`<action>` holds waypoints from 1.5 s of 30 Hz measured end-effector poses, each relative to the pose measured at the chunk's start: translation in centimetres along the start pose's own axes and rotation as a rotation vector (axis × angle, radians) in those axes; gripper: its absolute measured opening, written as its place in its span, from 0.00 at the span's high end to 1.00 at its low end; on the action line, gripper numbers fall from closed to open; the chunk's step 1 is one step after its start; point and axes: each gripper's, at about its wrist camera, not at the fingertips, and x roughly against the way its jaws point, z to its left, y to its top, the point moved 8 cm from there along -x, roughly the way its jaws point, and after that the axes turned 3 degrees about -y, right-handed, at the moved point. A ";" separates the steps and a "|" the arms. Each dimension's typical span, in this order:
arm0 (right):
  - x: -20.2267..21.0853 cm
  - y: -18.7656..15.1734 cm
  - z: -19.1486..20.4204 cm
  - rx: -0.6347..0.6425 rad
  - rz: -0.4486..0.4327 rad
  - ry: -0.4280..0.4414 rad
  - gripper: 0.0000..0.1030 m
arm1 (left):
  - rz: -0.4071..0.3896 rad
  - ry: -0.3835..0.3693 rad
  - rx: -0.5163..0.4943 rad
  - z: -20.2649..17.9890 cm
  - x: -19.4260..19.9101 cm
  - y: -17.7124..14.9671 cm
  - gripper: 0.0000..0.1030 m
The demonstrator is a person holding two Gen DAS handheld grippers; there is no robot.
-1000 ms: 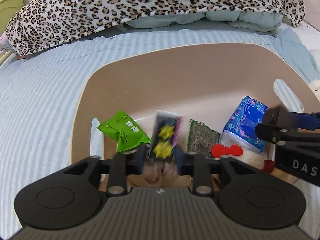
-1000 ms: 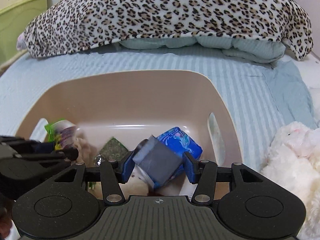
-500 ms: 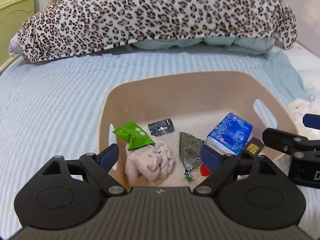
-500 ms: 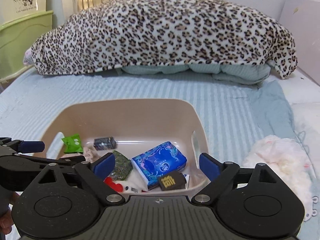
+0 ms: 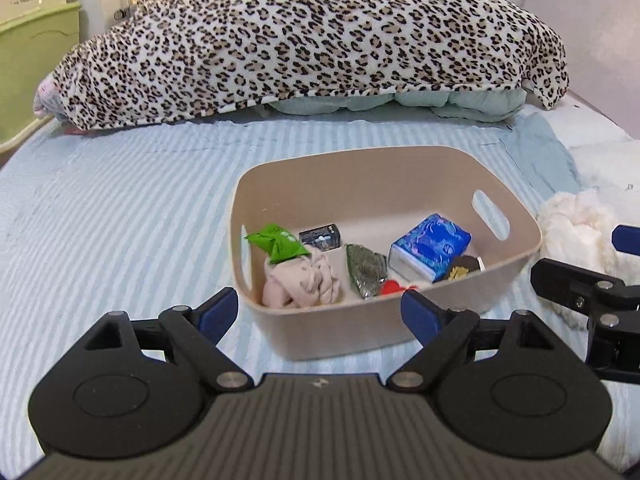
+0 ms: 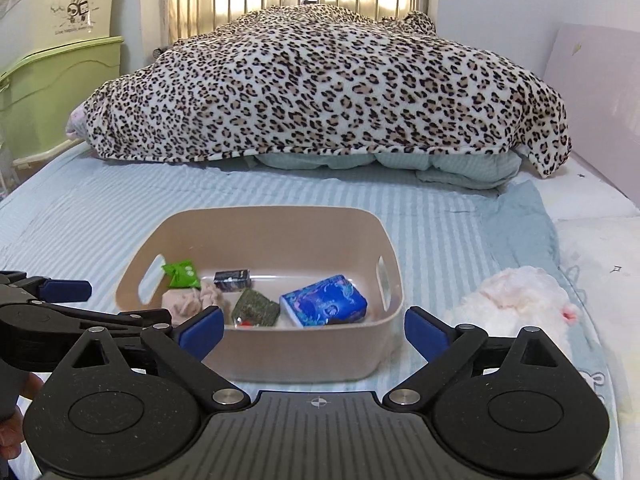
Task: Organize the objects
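Both grippers, left [image 5: 320, 312] and right [image 6: 314, 332], fingers spread wide, holding nothing. Ahead of them, bin [image 6: 304, 364] loaded, probably sorting done. Plush [image 6: 516, 304] outside right fingers, unsorted.

Beige bin [image 5: 400, 332] (items inside), striped bedspread [image 5: 120, 220]
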 end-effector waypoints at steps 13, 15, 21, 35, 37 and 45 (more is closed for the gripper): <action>4.2 -4.7 1.2 -0.017 0.033 0.033 0.02 | -0.070 0.001 -0.016 0.2 6.2 -3.0 0.14; 4.9 -5.2 1.3 -0.018 0.030 0.028 0.02 | -0.075 -0.007 -0.014 0.1 6.8 -3.5 0.14; 7.3 -6.4 1.9 0.004 0.010 0.035 0.01 | -0.094 -0.026 -0.016 -0.5 9.2 -4.8 0.14; 12.2 -8.1 2.0 -0.061 -0.053 0.061 0.01 | -0.126 -0.035 -0.014 -0.7 13.6 -7.7 0.14; 12.8 -8.7 2.0 -0.065 -0.052 0.061 0.01 | -0.126 -0.041 -0.005 -0.6 14.1 -8.2 0.14; 15.1 -9.9 2.4 -0.042 -0.059 0.057 0.01 | -0.154 -0.035 -0.003 -0.5 16.3 -9.4 0.14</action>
